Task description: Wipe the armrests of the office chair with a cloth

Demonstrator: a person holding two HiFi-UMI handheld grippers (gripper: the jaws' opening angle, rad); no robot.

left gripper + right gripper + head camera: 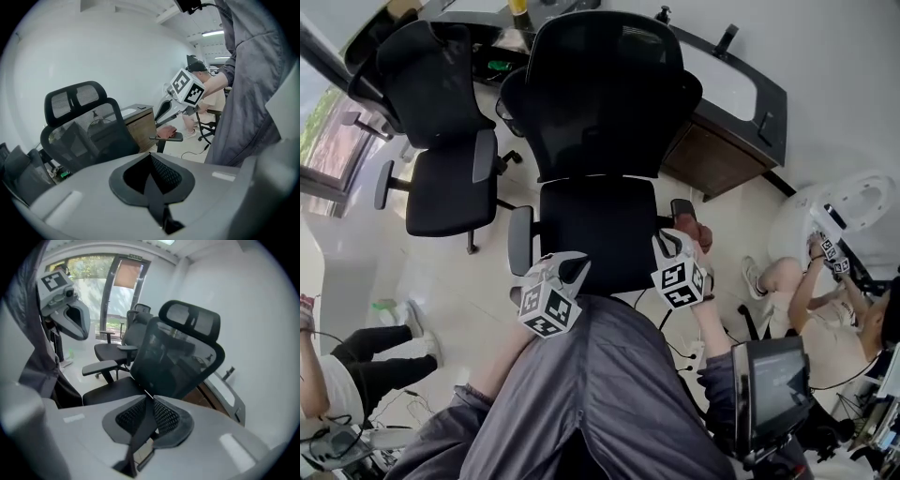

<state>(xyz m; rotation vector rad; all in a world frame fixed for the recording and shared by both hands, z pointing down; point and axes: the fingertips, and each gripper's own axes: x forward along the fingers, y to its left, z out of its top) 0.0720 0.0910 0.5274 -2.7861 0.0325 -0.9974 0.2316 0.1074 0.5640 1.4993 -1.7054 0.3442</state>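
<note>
The black office chair (600, 141) stands with its seat front toward the person and its backrest on the far side, so both armrests run near to far. The reddish cloth (694, 230) lies bunched on the right armrest (680, 208). The right gripper (667, 242) hangs close by it, not touching, its fingers pressed together on nothing. The left gripper (574, 265), near the left armrest (520, 239), is likewise clenched and empty.

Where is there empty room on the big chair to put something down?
The seat is bare. It lies between the bare armrest by the other chair and the armrest that holds the cloth. Beyond that one the floor is crowded: a person, cables.
</note>
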